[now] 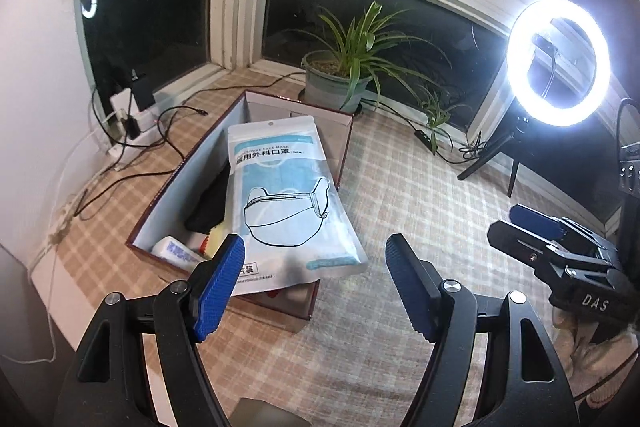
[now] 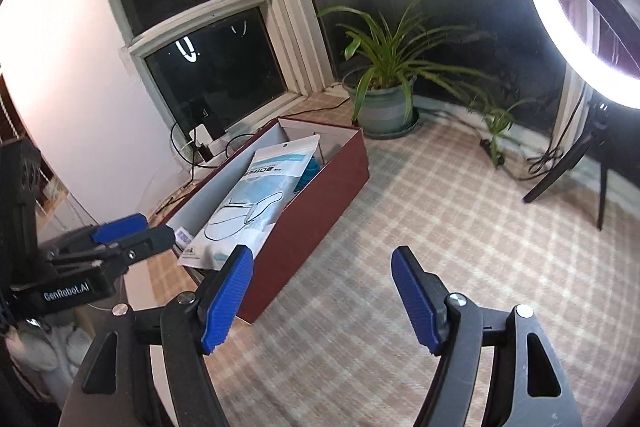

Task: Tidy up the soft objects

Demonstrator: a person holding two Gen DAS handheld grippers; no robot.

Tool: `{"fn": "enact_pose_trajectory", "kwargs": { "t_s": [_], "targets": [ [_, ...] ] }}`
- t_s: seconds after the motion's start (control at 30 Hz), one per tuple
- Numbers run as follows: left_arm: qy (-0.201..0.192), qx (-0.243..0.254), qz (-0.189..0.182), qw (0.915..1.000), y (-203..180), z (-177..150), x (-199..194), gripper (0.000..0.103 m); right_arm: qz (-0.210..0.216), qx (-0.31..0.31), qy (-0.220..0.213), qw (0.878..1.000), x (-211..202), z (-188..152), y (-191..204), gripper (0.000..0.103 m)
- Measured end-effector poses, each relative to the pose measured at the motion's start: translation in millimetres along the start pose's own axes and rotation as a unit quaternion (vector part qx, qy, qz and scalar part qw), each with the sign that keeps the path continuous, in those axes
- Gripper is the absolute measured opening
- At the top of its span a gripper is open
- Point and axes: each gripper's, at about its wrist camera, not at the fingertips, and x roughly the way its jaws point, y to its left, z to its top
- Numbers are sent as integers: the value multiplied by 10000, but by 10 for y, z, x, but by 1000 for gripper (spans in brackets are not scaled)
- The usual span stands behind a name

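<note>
Risk: mask pack (image 1: 280, 195), overhanging the box (image 1: 340, 151) rim ahead of both empty, spread grippers, may slide out.

A ring light (image 1: 558, 61) blazes at the right, blown out white, reflected in the dark window panes (image 1: 140, 23) at upper left. Fisheye bending curves the edges; the checked tablecloth (image 2: 400, 227) smears with motion blur.
</note>
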Motion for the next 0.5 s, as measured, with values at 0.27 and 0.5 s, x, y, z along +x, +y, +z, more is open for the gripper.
{"fn": "enact_pose_trajectory", "kwargs": {
  "t_s": [0.27, 0.5],
  "targets": [
    [-239, 13, 135, 9996, -137, -38, -200, 82, -170, -156, -366, 9991, -318, -57, -10, 79],
    [-256, 36, 118, 9996, -211, -67, -259, 82, -216, -247, -408, 9986, -387, -100, -12, 83]
  ]
}}
